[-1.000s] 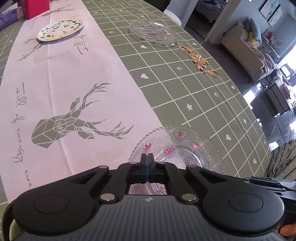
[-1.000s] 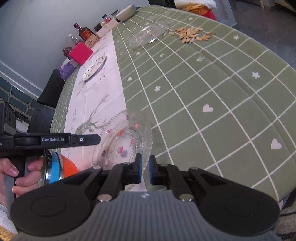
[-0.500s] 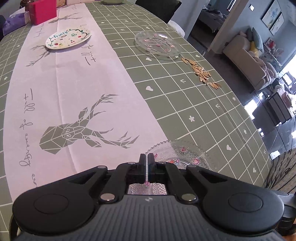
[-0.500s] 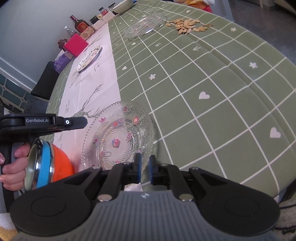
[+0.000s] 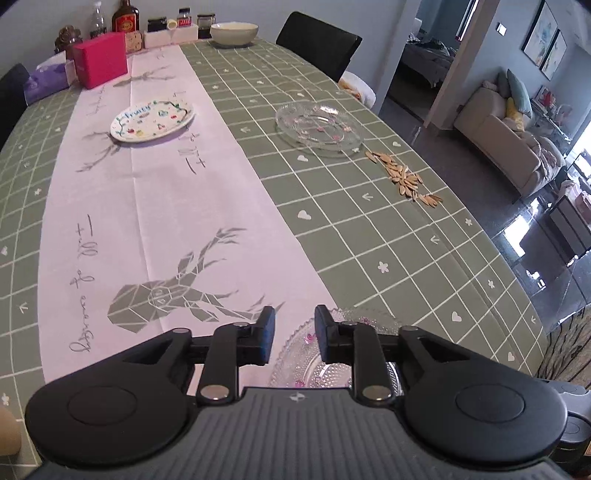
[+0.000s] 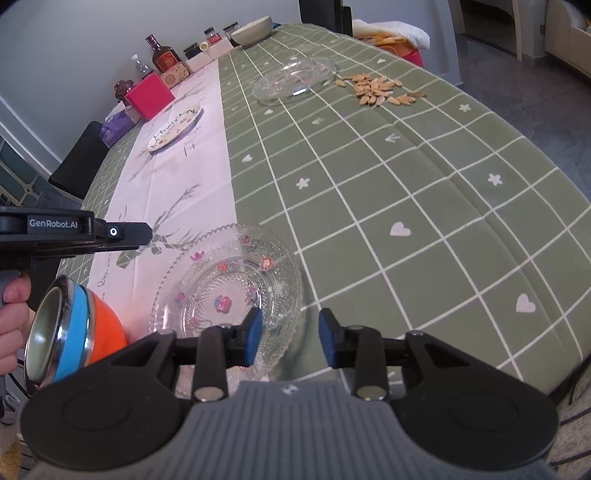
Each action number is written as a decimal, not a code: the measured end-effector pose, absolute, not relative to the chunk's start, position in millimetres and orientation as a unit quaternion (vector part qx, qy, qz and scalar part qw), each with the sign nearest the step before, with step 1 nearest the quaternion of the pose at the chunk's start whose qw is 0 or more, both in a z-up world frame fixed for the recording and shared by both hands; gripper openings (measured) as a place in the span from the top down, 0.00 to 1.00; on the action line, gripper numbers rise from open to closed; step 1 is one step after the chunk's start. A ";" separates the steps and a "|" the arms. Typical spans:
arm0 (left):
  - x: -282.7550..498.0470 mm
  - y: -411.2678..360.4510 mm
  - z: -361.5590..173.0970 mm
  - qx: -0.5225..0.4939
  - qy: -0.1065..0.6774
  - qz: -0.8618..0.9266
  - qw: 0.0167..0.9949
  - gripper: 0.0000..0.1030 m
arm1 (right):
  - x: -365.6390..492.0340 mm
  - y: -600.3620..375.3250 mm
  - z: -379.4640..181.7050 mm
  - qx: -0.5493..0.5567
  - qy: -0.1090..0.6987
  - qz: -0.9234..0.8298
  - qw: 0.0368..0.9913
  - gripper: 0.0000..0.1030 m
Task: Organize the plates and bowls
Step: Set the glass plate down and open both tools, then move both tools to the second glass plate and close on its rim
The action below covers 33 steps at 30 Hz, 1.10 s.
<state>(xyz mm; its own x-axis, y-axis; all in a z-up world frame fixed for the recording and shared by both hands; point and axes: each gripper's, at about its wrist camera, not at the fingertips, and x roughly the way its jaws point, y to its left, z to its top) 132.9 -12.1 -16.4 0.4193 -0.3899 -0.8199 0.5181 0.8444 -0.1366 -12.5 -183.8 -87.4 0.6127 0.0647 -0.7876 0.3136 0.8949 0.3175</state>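
A clear glass plate with pink flowers lies flat on the table's near edge; it also shows in the left wrist view. My right gripper is open, just over the plate's near rim. My left gripper is open, above the plate's left side; it shows from the side in the right wrist view. A second glass plate lies far right, a white painted plate far left, a cream bowl at the back. An orange and blue steel bowl stands at the near left.
Loose seeds lie scattered near the far glass plate. A pink box, bottles and jars stand along the back edge. The green checked tablecloth carries a white runner. A black chair is behind the table.
Both grippers have opened and let go of the near glass plate, which now lies flat on the table. Both have pulled back and lifted a little.
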 end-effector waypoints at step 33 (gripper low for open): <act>149.0 -84.3 103.8 -0.044 0.347 -0.233 0.907 0.29 | 91.3 -363.2 50.6 0.313 0.383 0.023 0.869 0.30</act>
<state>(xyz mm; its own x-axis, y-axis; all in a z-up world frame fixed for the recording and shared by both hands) 149.0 -84.3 103.8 0.6509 -0.4533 -0.6089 0.3917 0.8877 -0.2421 91.2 -363.2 50.6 0.7056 0.2796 -0.6511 0.1992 0.8036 0.5609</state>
